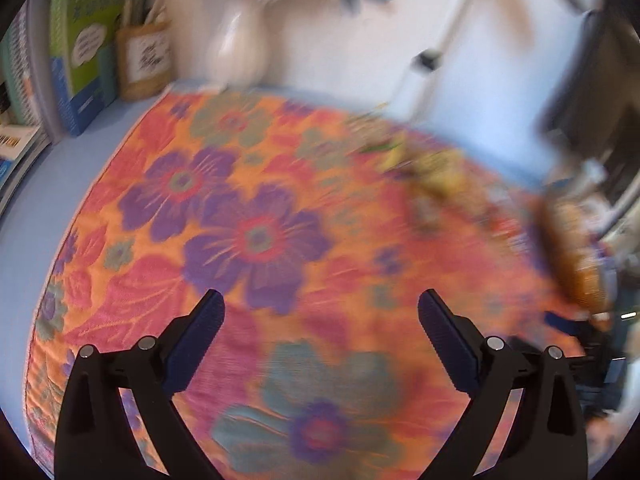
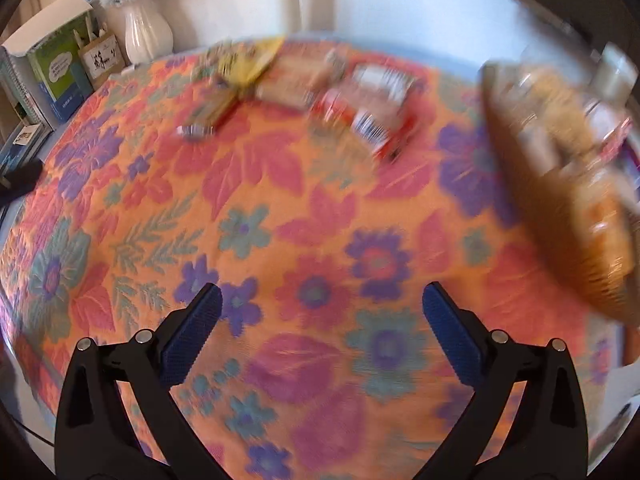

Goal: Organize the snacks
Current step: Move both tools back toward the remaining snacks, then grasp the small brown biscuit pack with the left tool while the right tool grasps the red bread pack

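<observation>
Both views are motion-blurred. Several snack packets lie at the far side of the flowered cloth: a red and white packet (image 2: 372, 108), a beige packet (image 2: 296, 80), a yellow packet (image 2: 248, 64) and a small packet (image 2: 204, 116). A brown woven basket (image 2: 568, 184) with packets in it stands at the right. The snacks (image 1: 424, 164) and the basket (image 1: 576, 252) are blurred at the right of the left wrist view. My left gripper (image 1: 320, 308) is open and empty above the cloth. My right gripper (image 2: 322, 304) is open and empty, well short of the snacks.
A white vase (image 2: 146, 34) with flowers, a pen holder (image 2: 100, 58) and books (image 2: 60, 76) stand along the far left edge. The orange flowered cloth (image 2: 280, 200) covers a light blue table (image 1: 32, 232). A white wall is behind.
</observation>
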Tool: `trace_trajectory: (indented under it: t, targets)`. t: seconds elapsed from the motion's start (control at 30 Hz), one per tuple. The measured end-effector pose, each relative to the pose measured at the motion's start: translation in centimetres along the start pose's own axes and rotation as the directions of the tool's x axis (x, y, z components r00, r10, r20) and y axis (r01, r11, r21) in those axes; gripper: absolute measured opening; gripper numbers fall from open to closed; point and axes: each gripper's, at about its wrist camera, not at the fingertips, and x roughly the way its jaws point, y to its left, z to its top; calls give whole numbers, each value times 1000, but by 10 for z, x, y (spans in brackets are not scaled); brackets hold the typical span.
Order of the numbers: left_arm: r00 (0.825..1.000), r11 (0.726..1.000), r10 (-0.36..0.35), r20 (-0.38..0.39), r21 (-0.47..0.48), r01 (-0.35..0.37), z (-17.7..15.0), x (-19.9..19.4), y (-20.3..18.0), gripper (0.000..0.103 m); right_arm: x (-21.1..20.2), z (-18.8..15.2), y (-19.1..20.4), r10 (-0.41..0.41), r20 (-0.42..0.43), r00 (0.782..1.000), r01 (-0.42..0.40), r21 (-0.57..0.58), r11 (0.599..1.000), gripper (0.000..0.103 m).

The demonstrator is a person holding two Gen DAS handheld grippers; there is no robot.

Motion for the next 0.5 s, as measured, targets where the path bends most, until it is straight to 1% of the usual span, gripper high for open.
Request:
trace_trajectory:
  t: [0.03,0.07,0.1,0.13,0.2,0.23,0.27,0.3,0.33,0.37,0.4,0.43,0.5]
  targets:
    - [999,999,-44,10,7,44,11,-13,-10,96,-11,6,-3,-7,23,1000,7,-10,1000,100]
    - [998,998,-53,17,19,52,20,-19,-18,96,-26,18,-6,-25,64,998,26,-18,999,100]
    - [999,998,-44,25,36,43,28,-23,-27,96,-35,26,-7,-35,95,995,37,-18,999,100]
    - [999,997,-20,39,73,17,39,-27,-42,96,-43,37,-9,-40,126,991,42,-17,999,100]
    - [998,990,-1,69,137,-8,52,-24,-61,96,-48,54,-11,-24,156,988,28,-25,999,100]
    - [997,985,6,77,173,-19,57,-18,-71,96,-44,61,-11,-23,151,988,28,-34,999,100]
    - [998,976,8,63,215,-21,62,-3,-82,96,-38,68,-10,-35,137,990,42,-46,998,98]
    - [999,974,5,45,225,-15,64,8,-85,94,-26,74,-10,-68,112,991,75,-65,995,90]
    - [1000,974,2,5,226,-3,66,28,-88,87,-15,80,-11,-90,81,993,97,-89,991,85]
    - [1000,975,-4,-24,224,9,64,40,-90,68,-5,84,-12,-88,56,995,94,-104,990,74]
    - [997,972,-17,-76,231,34,63,59,-90,62,7,86,-18,-64,13,998,65,-115,991,67]
    - [994,971,-24,-105,236,49,62,71,-90,60,18,90,-22,-42,-25,999,39,-119,992,67]
    - [989,968,-32,-144,240,67,58,99,-89,61,34,96,-26,-40,-65,997,31,-133,991,67]
